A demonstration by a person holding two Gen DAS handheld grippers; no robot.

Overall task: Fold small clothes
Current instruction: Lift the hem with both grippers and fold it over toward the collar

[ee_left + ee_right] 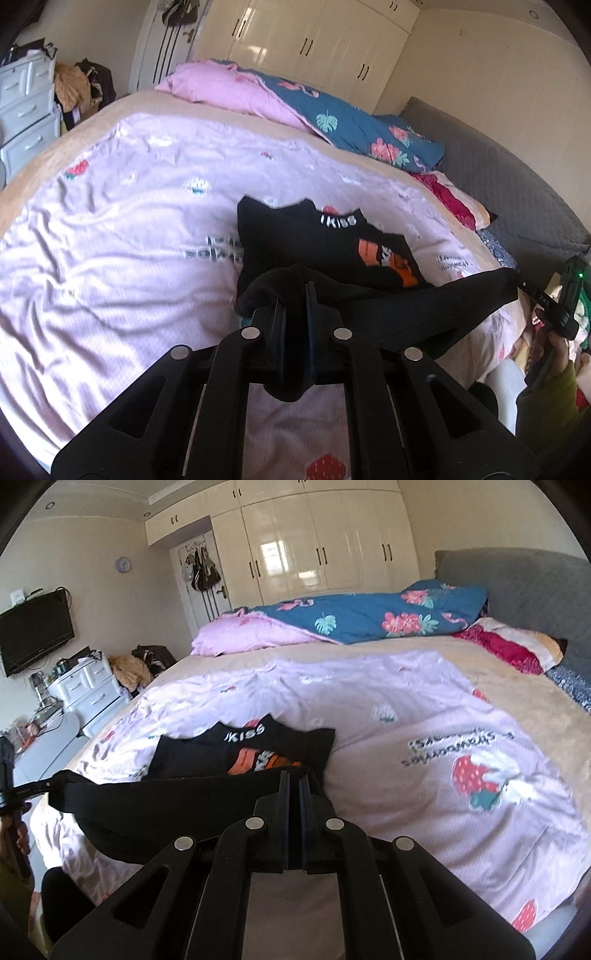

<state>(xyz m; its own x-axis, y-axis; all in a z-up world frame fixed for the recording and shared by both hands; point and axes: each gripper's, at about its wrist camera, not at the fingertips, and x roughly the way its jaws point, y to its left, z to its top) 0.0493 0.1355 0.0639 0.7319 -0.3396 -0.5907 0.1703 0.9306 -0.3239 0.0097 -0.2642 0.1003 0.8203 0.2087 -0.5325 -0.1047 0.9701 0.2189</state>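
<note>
Left gripper [295, 291]: jaws pressed together, pinching a bunched end of the black garment [424, 310].
Right gripper [294, 775]: jaws pressed together on the other end of the same black garment [177, 805]; in the left wrist view this gripper [524, 286] showed at the far right, the cloth stretched to it.
Black garment: held taut between both grippers, lifted just above the near edge of the bed [369, 653], a loose fold sagging below.
Printed black top [332, 240]: lay flat on the bed, just behind the stretched garment, white "KISS" lettering and an orange patch showing.
Pink strawberry sheet [406, 716]: spread over the bed under the printed top.
Blue floral quilt [369, 616]: heaped at the far side of the bed.
White drawers [88, 690]: stood beside the bed.
</note>
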